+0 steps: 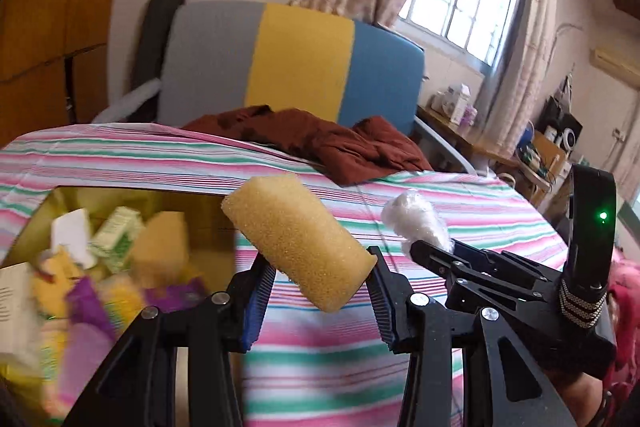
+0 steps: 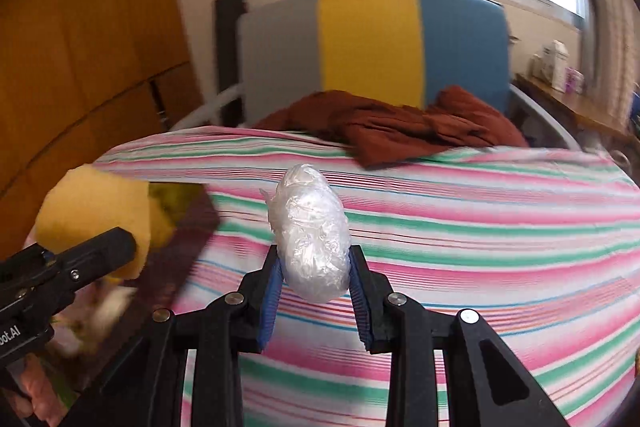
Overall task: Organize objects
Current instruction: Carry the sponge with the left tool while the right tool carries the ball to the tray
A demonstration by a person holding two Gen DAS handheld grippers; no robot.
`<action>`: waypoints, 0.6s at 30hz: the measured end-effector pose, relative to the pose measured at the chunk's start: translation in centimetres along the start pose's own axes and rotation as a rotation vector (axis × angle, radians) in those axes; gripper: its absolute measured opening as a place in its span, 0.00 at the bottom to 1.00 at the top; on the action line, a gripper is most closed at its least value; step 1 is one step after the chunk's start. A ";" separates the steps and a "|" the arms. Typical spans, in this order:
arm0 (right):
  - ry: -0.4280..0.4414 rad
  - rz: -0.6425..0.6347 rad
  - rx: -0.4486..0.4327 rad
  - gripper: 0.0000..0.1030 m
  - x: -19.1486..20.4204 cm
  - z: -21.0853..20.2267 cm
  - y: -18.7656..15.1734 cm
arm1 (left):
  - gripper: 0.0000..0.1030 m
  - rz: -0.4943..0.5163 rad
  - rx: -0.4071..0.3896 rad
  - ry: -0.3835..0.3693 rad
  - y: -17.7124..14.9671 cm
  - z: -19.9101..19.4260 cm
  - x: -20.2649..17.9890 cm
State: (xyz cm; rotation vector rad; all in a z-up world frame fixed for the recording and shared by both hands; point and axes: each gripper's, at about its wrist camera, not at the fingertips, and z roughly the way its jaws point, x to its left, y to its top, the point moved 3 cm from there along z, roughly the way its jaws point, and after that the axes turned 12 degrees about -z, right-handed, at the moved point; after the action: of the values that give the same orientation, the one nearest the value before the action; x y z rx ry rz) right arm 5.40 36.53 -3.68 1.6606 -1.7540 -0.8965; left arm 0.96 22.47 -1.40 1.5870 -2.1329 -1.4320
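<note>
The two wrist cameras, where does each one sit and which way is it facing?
Left wrist: on the left gripper, facing along its jaws, shut on a yellow sponge, over the striped bed; right gripper alongside.
Right wrist: on the right gripper, jaws shut on a plastic-wrapped bundle; a hand shows.
Shared: bed, brown cloth, headboard.

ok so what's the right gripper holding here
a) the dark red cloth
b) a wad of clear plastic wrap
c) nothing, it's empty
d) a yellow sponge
b: in the right wrist view the right gripper is clamped on a wad of clear plastic wrap above the striped sheet, while the yellow sponge sits in the left gripper.
</note>
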 end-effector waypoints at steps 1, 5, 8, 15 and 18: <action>0.019 -0.019 -0.002 0.30 1.2 0.0 0.4 | 0.45 -0.008 -0.007 0.012 0.2 -0.7 0.8; 0.126 -0.050 0.000 0.30 5.8 -0.1 1.7 | 0.45 -0.046 -0.039 0.057 1.2 -3.2 4.5; 0.204 -0.066 0.006 0.30 9.3 -0.1 2.4 | 0.45 -0.074 -0.070 0.095 2.8 -4.4 7.7; 0.319 -0.100 0.058 0.32 16.1 1.3 2.9 | 0.45 -0.101 -0.072 0.169 6.8 -3.9 13.1; 0.354 -0.078 0.105 0.34 17.3 2.3 2.6 | 0.45 -0.101 -0.041 0.190 7.4 -3.0 14.5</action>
State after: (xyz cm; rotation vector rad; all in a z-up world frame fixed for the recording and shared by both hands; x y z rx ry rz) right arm 0.62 19.56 -3.89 1.8364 -1.5236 -0.5090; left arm -8.72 9.11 -0.32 1.7611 -1.9316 -1.2853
